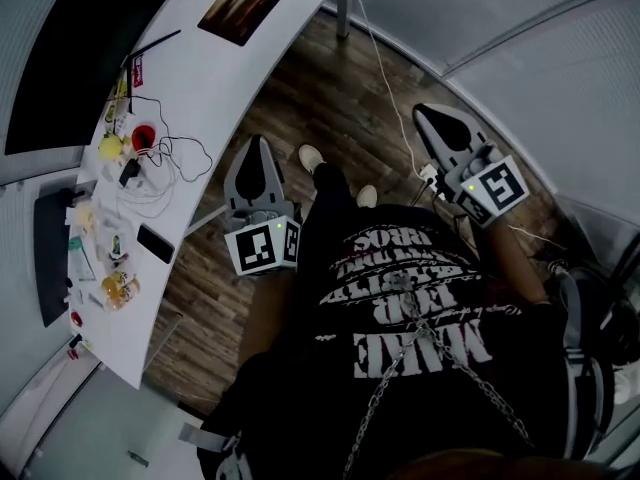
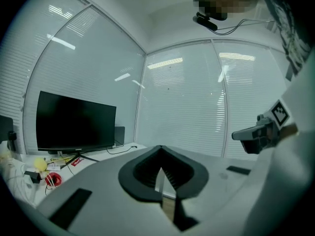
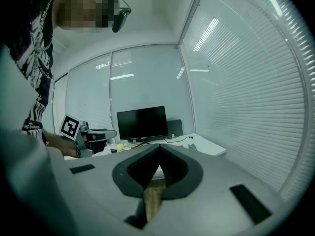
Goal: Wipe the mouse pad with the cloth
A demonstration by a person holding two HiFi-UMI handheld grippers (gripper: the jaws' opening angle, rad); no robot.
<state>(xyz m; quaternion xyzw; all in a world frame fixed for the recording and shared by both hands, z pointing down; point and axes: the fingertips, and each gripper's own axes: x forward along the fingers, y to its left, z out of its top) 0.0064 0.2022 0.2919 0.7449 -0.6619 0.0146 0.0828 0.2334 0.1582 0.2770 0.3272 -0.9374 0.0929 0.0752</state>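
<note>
We record a white desk (image 1: 225, 83) on a wood floor (image 1: 330, 108). On the desk stand a dark monitor (image 1: 70, 58), a yellow ball (image 1: 110, 147) just beside a red ring (image 1: 144, 136), tangled cables (image 1: 175, 163) and a black phone (image 1: 155, 243). Blinds (image 2: 187, 102) cover the windows.

Desk (image 1: 230, 78): white. Mouse pad (image 1: 242, 8): dark w/ orange-brown streaks. Monitor (image 1: 60, 58): black. Floor (image 1: 330, 98): brown, wood-plank pattern. Left gripper (image 1: 256, 146) & right gripper (image 1: 430, 113): grey bodies, black jaw pads; marker cubes (image 1: 262, 248) black-on-white squares (same on both). Shirt (image 1: 400, 298): black, white lettering. Ball (image 1: 110, 146): yellow.
</note>
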